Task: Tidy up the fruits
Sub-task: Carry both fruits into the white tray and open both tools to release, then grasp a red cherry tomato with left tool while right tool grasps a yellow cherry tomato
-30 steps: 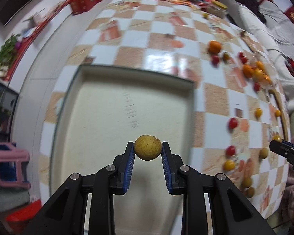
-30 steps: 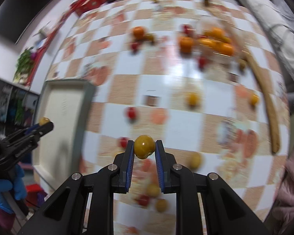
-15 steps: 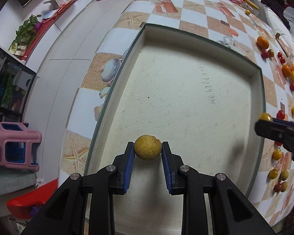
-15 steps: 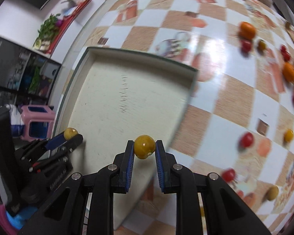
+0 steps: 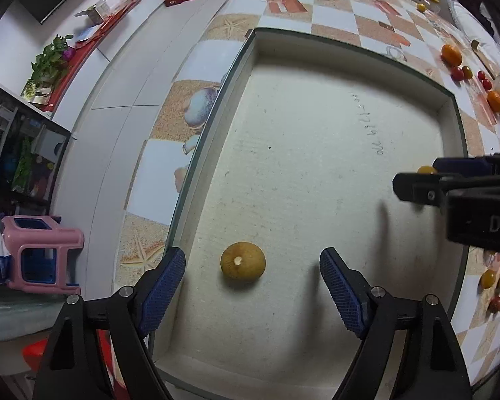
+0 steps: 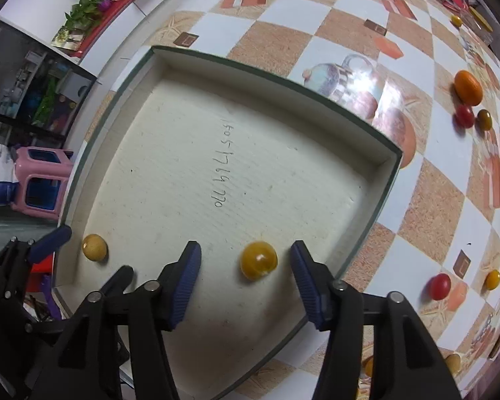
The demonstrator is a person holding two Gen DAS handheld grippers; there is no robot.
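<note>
Left wrist view: left gripper [image 5: 251,271] pointing down into the cream tray [image 5: 451,106], jaws opening, pads spread clear of the brownish-yellow fruit [image 5: 243,260]; fruit sits loose on the tray floor between the pads, touching neither; right gripper [image 5: 416,183] pokes in from the right edge with a yellow fruit [image 5: 426,169] peeking beside its fingers; loose fruit on the checkered tablecloth [image 5: 333,16] off to the right.

Right wrist view: right gripper [image 6: 245,275] jaws opening too, amber fruit [image 6: 258,260] lying on the tray floor between the pads, not pinched; brownish fruit sits by the tray's near-left corner just beside the left gripper's fingers; oranges [image 6: 468,87], red tomatoes [image 6: 440,286] and small yellow ones scattered well apart across the cloth.

Progress: two fruits in the tray, looks like an early stage; most fruit is not yet collected, so many pick-and-drop rounds left.
</note>
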